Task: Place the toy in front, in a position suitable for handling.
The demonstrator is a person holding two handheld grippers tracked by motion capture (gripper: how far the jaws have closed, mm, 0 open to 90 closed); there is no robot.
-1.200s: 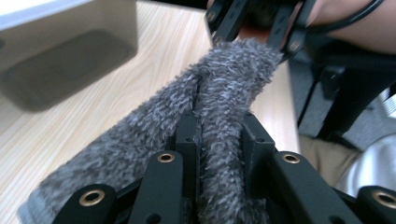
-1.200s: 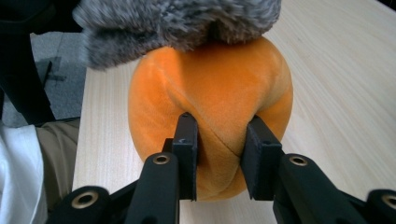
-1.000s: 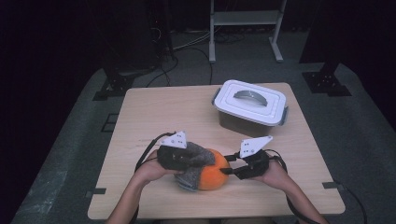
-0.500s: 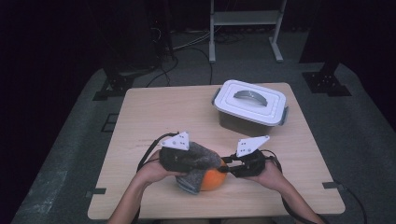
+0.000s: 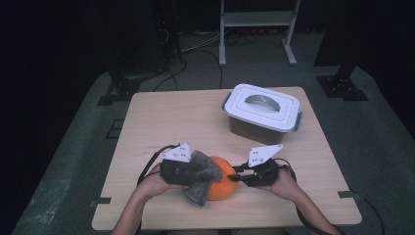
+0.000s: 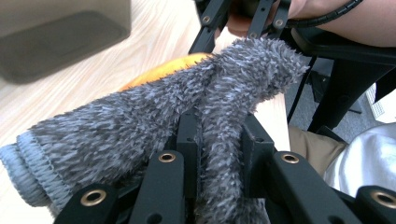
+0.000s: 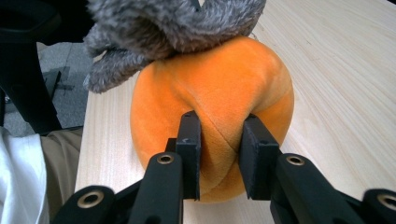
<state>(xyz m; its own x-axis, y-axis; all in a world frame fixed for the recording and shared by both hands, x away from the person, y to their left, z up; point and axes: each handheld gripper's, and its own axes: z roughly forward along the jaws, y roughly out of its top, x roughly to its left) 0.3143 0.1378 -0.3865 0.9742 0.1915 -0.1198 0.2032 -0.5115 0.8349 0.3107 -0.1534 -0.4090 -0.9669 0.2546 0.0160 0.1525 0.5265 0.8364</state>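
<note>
The orange plush ball (image 5: 222,178) is kept on the table (image 5: 161,122) near its front edge, pinched by the right tool (image 5: 238,175), whose jaws have just been closing. A grey cloth (image 5: 201,176), clamped in the left tool (image 5: 198,172), is pressed over the ball.

The cloth (image 5: 201,176) lies on the ball's (image 5: 222,183) left side, the lidded box (image 5: 262,113) well behind them on the table (image 5: 166,117).
</note>
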